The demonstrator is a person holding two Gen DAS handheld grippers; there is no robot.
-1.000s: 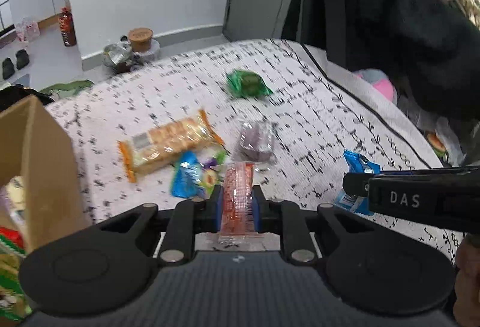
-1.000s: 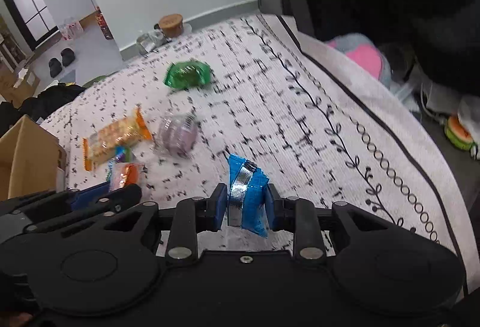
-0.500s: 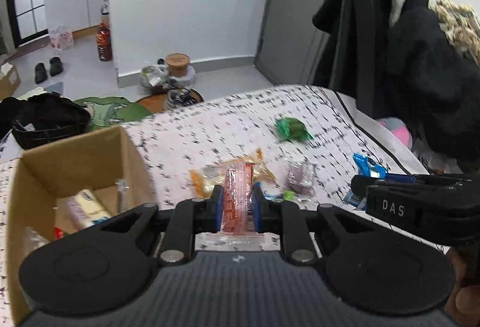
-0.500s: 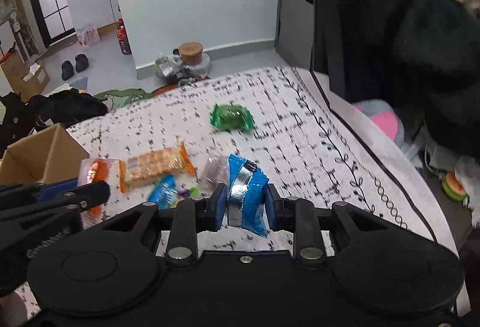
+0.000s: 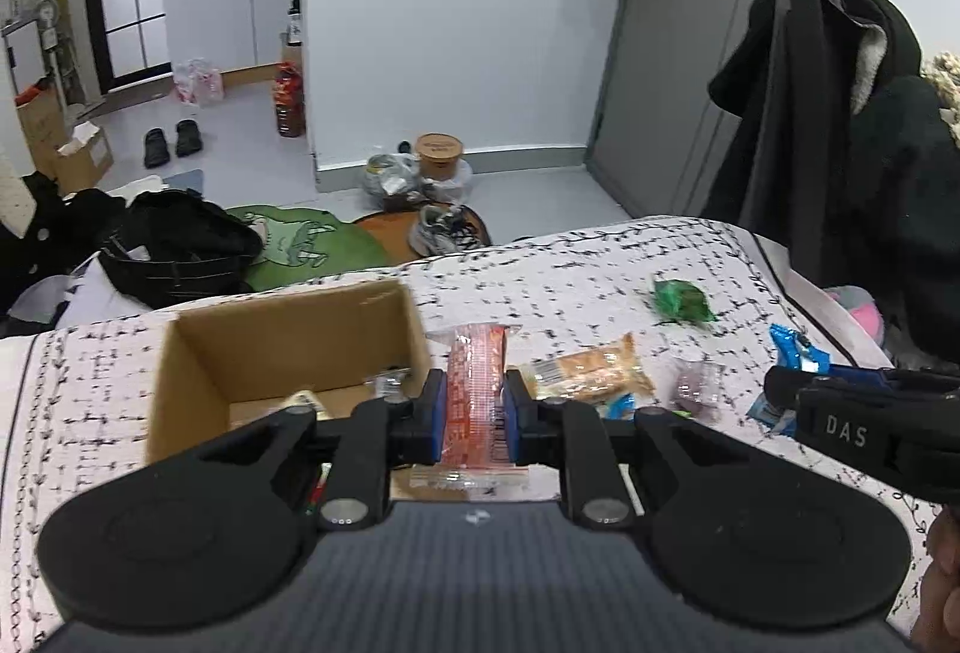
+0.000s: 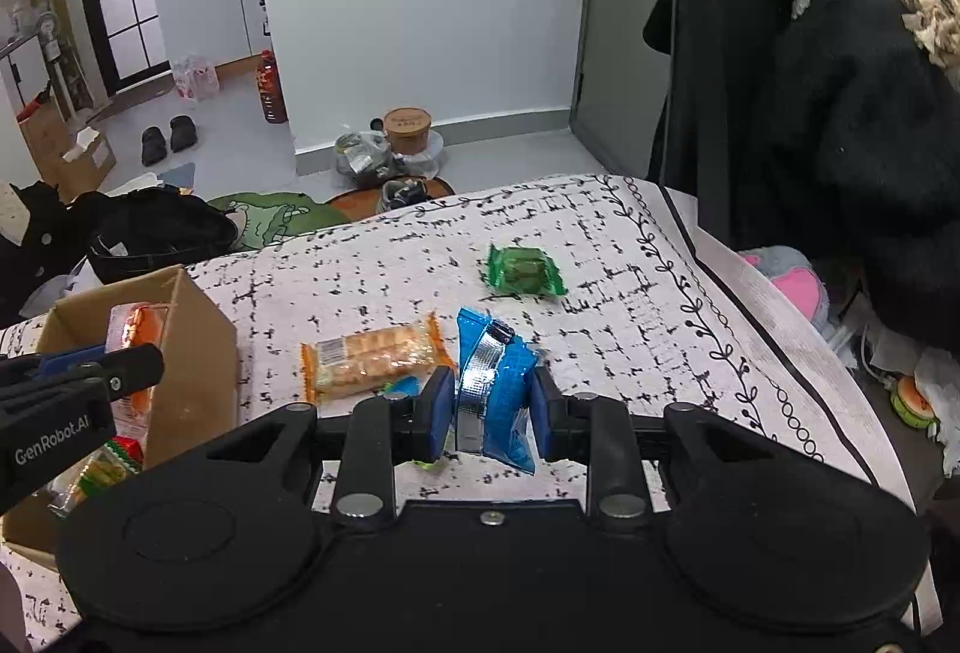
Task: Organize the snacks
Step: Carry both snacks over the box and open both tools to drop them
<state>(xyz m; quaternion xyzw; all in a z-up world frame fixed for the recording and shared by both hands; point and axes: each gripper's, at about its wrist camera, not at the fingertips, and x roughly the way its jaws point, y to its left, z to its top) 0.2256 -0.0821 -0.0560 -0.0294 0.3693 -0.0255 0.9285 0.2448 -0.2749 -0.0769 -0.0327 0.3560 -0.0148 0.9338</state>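
Observation:
My left gripper (image 5: 474, 413) is shut on an orange-red snack packet (image 5: 477, 383), held just right of the open cardboard box (image 5: 186, 389). My right gripper (image 6: 489, 407) is shut on a blue and silver snack packet (image 6: 495, 383), lifted above the patterned bedspread (image 6: 600, 293). On the bedspread lie an orange cracker pack (image 6: 372, 359), a green wrapped snack (image 6: 522, 269) and a small purple packet (image 5: 696, 389). In the right wrist view the left gripper (image 6: 129, 365) hangs over the box (image 6: 192, 353) with its orange packet (image 6: 141, 329). The right gripper (image 5: 780, 389) with its blue packet (image 5: 795, 347) shows at the right of the left wrist view.
The box holds several snacks. A small blue-green packet (image 5: 618, 404) peeks out beside the crackers. Dark coats (image 6: 810, 83) hang to the right of the bed. Bags (image 5: 174, 245), shoes (image 5: 171, 143), a bottle (image 5: 288, 101) and jars (image 5: 438, 155) sit on the floor beyond the bed's far edge.
Both grippers have risen and swung left toward the box, each keeping its packet. The box has come from the left edge into fuller view.

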